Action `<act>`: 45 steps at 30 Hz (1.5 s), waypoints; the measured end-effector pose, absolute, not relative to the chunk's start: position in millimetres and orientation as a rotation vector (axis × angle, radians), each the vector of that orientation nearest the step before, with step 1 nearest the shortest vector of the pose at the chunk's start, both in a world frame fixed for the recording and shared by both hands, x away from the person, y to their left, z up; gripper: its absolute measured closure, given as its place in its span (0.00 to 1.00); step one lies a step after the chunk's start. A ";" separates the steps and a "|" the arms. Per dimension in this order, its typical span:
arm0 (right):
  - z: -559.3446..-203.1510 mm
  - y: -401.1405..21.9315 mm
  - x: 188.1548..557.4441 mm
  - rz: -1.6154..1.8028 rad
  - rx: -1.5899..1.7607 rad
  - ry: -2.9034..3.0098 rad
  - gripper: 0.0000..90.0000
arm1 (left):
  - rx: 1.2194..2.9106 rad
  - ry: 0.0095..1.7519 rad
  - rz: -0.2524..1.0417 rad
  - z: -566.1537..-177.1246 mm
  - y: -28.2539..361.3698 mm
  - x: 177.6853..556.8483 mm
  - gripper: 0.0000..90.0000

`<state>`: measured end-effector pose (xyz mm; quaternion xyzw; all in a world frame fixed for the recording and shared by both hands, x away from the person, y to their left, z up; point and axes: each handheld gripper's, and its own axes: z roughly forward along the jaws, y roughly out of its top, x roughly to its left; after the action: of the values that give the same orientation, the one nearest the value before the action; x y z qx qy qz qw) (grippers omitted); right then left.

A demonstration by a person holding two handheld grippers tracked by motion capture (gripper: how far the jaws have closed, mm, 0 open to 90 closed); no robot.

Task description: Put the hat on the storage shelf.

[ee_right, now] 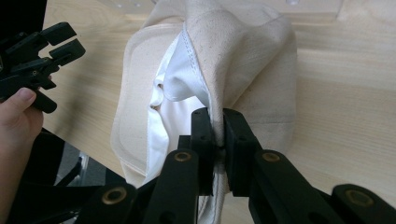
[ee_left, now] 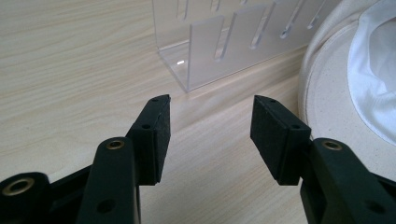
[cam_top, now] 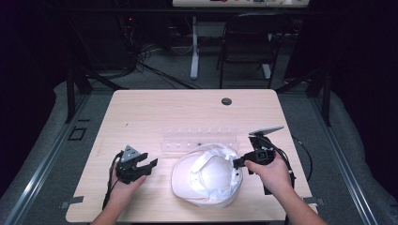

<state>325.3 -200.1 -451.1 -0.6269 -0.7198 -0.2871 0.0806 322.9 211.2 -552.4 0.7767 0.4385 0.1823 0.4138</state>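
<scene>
while left gripper (ee_left: pixel 210 126) jaws apart, right gripper (ee_right: pixel 215 135) clamped on hat (ee_right: pixel 243 51) edge

A clear acrylic rack (cam_top: pixel 197 139) with upright slotted dividers stands near the middle of the pale wood-grain worktop (cam_top: pixel 155 112). A round dark grommet hole (cam_top: pixel 226 101) sits near the worktop's far edge. Beyond it stand a black chair (cam_top: pixel 248 42) and a white desk leg (cam_top: pixel 194 47), with dark cables (cam_top: pixel 155 70) trailing across the grey floor (cam_top: pixel 56 140).

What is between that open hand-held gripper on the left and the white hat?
Only bare table: the high view shows plain wood between the left hand-held gripper and the hat.
</scene>
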 end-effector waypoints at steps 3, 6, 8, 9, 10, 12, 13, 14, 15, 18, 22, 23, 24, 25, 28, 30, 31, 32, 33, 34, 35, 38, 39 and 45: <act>-444.1 -197.1 325.9 -0.869 -1.867 -2.163 0.93 | 1.951 1.105 0.458 -552.3 211.0 322.6 0.54; -438.1 -194.1 327.4 -0.863 -1.872 -2.166 0.93 | 1.955 1.099 0.459 -551.8 211.1 322.1 0.54; -433.3 -191.9 328.3 -0.847 -1.878 -2.183 0.93 | 1.953 1.100 0.458 -551.6 211.1 321.7 0.54; -430.7 -191.2 328.8 -0.846 -1.880 -2.191 0.93 | 1.949 1.102 0.454 -551.5 211.1 321.5 0.54; -425.1 -190.0 330.0 -0.842 -1.885 -2.200 0.93 | 1.946 1.101 0.454 -551.2 211.1 321.4 0.54; -422.6 -189.8 330.8 -0.841 -1.880 -2.201 0.93 | 1.937 1.096 0.459 -550.9 211.1 320.9 0.54; -419.6 -189.4 331.4 -0.834 -1.886 -2.198 0.93 | 1.935 1.095 0.458 -550.8 211.1 320.7 0.54; -417.2 -189.8 332.2 -0.834 -1.876 -2.195 0.93 | 1.935 1.095 0.456 -550.8 211.0 320.6 0.54; -414.6 -189.2 332.6 -0.834 -1.884 -2.193 0.93 | 1.936 1.096 0.457 -551.0 210.9 320.5 0.54; -407.1 -188.2 332.6 -0.838 -1.881 -2.205 0.93 | 1.954 1.094 0.482 -551.4 209.9 320.1 0.54; -400.2 -188.5 332.5 -0.841 -1.872 -2.196 0.93 | 1.959 1.101 0.486 -551.8 210.0 320.1 0.54; -400.2 -188.5 332.5 -0.841 -1.872 -2.196 0.93 | 1.955 1.101 0.493 -552.2 209.9 320.2 0.54; -398.5 -188.7 332.2 -0.829 -1.878 -2.200 0.93 | 1.960 1.101 0.489 -551.8 210.3 320.2 0.54; -396.9 -189.5 332.1 -0.821 -1.867 -2.207 0.93 | 1.952 1.100 0.492 -552.3 210.3 320.5 0.54; -391.1 -191.2 330.3 -0.822 -1.877 -2.218 0.93 | 1.939 1.112 0.510 -551.4 211.1 320.3 0.53; -389.9 -192.1 330.1 -0.825 -1.883 -2.208 0.93 | 1.916 1.144 0.466 -549.2 212.4 321.2 0.53; -388.6 -194.3 329.9 -0.833 -1.888 -2.201 0.93 | 1.914 1.145 0.465 -549.1 212.7 321.4 0.52; -388.6 -194.3 329.9 -0.833 -1.888 -2.201 0.93 | 1.914 1.143 0.469 -549.6 212.6 321.3 0.52; -387.8 -195.4 329.8 -0.829 -1.892 -2.197 0.93 | 1.918 1.140 0.460 -550.0 212.6 321.4 0.50; -387.8 -196.4 329.9 -0.836 -1.892 -2.194 0.93 | 1.916 1.136 0.457 -550.5 212.4 321.4 0.50; -387.6 -197.1 329.9 -0.834 -1.893 -2.194 0.93 | 1.918 1.132 0.454 -550.4 212.2 321.2 0.50; -386.7 -198.3 329.7 -0.833 -1.890 -2.191 0.93 | 1.930 1.114 0.448 -549.1 212.4 319.8 0.51; -386.6 -198.0 329.6 -0.842 -1.892 -2.183 0.93 | 1.936 1.105 0.446 -548.9 212.5 319.4 0.52; -382.7 -197.3 328.6 -0.882 -1.883 -2.165 0.93 | 1.942 1.093 0.455 -547.0 213.0 318.0 0.58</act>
<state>328.6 -197.3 -382.7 -0.6258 -0.7194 -0.2931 0.0701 318.0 213.0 -547.0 0.7748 0.4362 0.1815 0.4201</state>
